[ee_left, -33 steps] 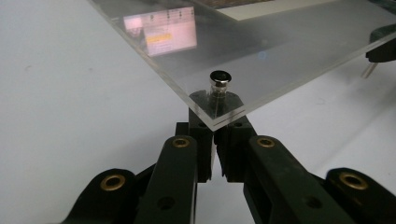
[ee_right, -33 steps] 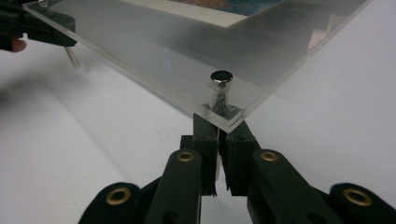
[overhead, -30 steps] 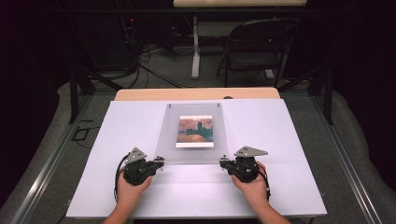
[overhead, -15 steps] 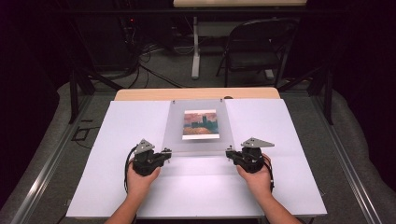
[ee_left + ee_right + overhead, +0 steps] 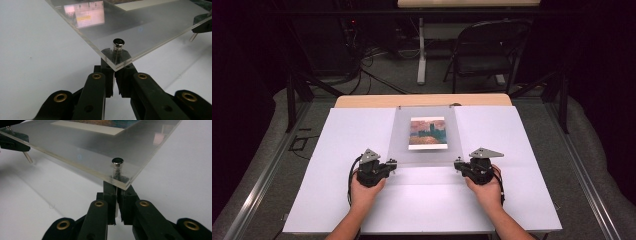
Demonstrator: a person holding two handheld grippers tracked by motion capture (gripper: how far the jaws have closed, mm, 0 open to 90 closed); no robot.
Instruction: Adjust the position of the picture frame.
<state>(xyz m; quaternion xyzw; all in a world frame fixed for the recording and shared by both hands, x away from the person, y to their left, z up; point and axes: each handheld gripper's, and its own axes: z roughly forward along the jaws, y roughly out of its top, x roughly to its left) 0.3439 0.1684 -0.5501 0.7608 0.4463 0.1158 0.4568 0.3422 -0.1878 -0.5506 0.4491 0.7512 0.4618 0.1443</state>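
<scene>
The left hand-held gripper [image 5: 115,75], at the lower centre of its own view, is clenched on a metal standoff pin [image 5: 118,45] beneath the near corner of a clear acrylic panel [image 5: 140,27]. The right hand-held gripper [image 5: 117,195] is clenched likewise on the matching standoff pin [image 5: 117,162] at the opposite near corner. In the high view both hand-held grippers sit in the lower middle of the frame, left [image 5: 388,165] and right [image 5: 459,166], each at a near corner of the panel [image 5: 427,132].

The panel lies mid-frame on the white counter [image 5: 522,150], over a printed picture [image 5: 427,133] of a sunset scene. Its near edge appears raised off the counter; the far edge seems to rest near the counter's back.

Assessment: the panel is stiff, smooth and probably slippery, moderately light, and prone to scratching or chipping at corners. The pins give the surest hold; both sides should move evenly to avoid twisting.
</scene>
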